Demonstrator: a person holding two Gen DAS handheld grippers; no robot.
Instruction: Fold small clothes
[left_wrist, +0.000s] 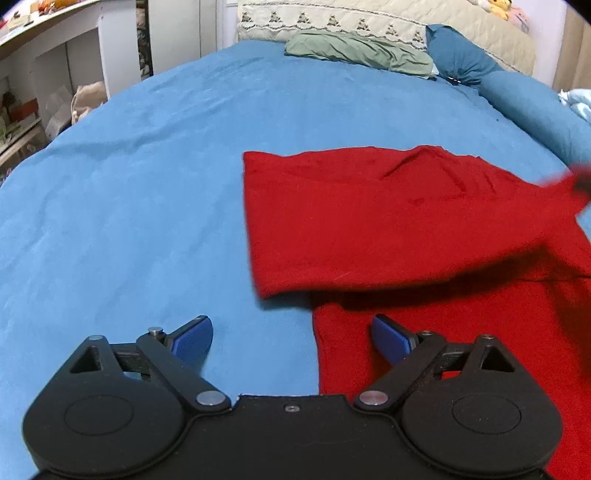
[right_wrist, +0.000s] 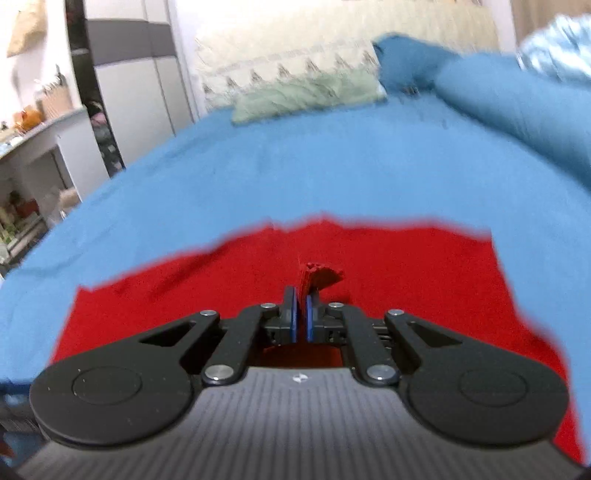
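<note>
Black linkages of the left tool (left_wrist: 291, 334) fill the bottom of the left wrist view, its blue-padded fingers (left_wrist: 194, 338) spread wide with nothing between them. One finger hangs over the blue bedsheet (left_wrist: 129, 192), the other over the lower edge of the red garment (left_wrist: 388, 229). That garment lies on the right half of the frame, an upper flap folded across a lower layer, its far right corner lifted and blurred at the frame edge. At the top, a green cloth (left_wrist: 358, 50) lies against a quilted cream cover (left_wrist: 369, 18), with a blue pillow (left_wrist: 465, 55) beside it.

From the right wrist view, the right tool (right_wrist: 301, 314) sits low centre — its blue pads (right_wrist: 293, 317) are nearly together, pinching a small tuft of the red garment (right_wrist: 406, 280), which pokes up just above them. Beneath the tool, red fabric spreads across the lower half of the frame on the blue bedsheet (right_wrist: 295, 166). This view is blurred.
</note>
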